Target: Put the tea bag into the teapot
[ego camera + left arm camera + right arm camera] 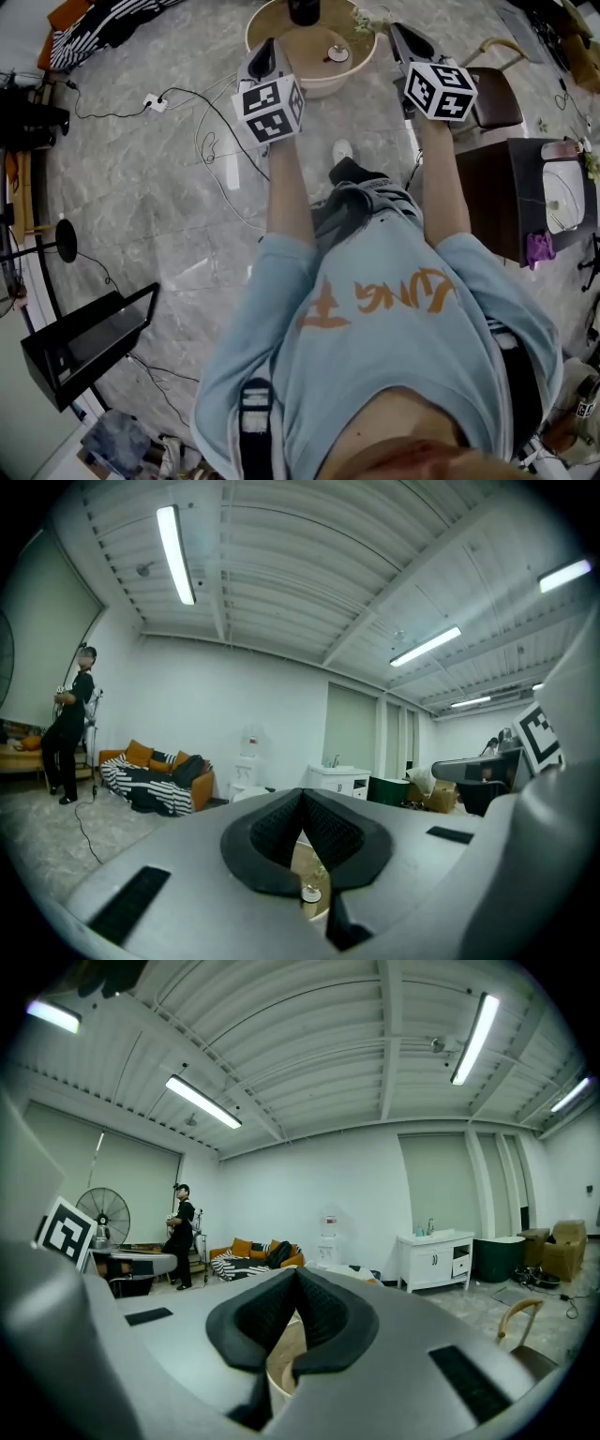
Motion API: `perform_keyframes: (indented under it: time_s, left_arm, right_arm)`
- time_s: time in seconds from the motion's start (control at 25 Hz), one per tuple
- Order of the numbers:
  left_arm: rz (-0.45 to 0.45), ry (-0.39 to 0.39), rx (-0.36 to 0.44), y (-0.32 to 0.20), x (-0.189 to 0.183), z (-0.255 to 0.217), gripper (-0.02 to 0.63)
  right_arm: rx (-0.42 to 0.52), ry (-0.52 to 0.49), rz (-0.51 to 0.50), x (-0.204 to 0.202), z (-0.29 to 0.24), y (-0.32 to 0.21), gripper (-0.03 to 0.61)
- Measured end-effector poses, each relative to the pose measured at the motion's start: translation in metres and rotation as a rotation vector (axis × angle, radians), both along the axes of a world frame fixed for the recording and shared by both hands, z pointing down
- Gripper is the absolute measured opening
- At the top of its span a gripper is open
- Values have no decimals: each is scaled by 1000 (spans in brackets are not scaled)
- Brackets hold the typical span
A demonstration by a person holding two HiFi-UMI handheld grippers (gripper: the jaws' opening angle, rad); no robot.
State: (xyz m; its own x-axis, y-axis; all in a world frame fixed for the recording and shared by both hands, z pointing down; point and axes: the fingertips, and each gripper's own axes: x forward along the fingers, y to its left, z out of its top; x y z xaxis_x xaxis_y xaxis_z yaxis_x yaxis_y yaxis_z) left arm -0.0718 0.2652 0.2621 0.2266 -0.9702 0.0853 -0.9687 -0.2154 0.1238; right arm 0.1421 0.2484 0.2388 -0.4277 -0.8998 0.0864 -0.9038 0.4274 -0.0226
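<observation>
A round beige table (272, 19) stands ahead of me at the top of the head view. On it are a small white dish (337, 53) and a dark vessel (303, 9) cut off by the frame's top edge; no tea bag can be made out. My left gripper (267, 45) hovers at the table's near left rim and my right gripper (401, 30) at its near right rim. Both point level. In the left gripper view the left gripper (302, 794) has its pads closed together on nothing, with the dish (310, 892) showing below. The right gripper (295, 1274) is likewise shut and empty.
A chair with a brown seat (494, 98) stands right of the table, and a dark side table (511, 202) lies further right. Cables (206, 122) trail over the marble floor at the left. A black stand (89, 337) sits at the lower left. A person (70, 728) stands far off near a sofa (155, 780).
</observation>
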Motion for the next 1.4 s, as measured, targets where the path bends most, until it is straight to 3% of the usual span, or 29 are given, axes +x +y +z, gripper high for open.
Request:
perform_keyframes:
  time_s: [0.16,0.36,0.6,0.76,1.16,1.4]
  left_arm:
    - [11,-17,20,-16,-7,-5,23]
    - [-79,-24,52,-40,-44,-21,23]
    - [-18,-61,90,-87,-20,-32,24]
    - [7,-32,94,-128,-12,-29,23]
    - [-17,-22,36,-273,12,21,23]
    - [-66,-25,-93,-392,24,82,23]
  right_arm:
    - [19,-32,-5,-2,-3,-17,14]
    - [93,-35,-36,-10,-27,-43,14]
    - [112,-64,-45,-12,-31,-97,14]
    - [94,-44,-69,-21,-21,-141,14]
    - [6,17,-101,-10,32,-288,14]
    - [-106,4,-115,3,84,-430,14]
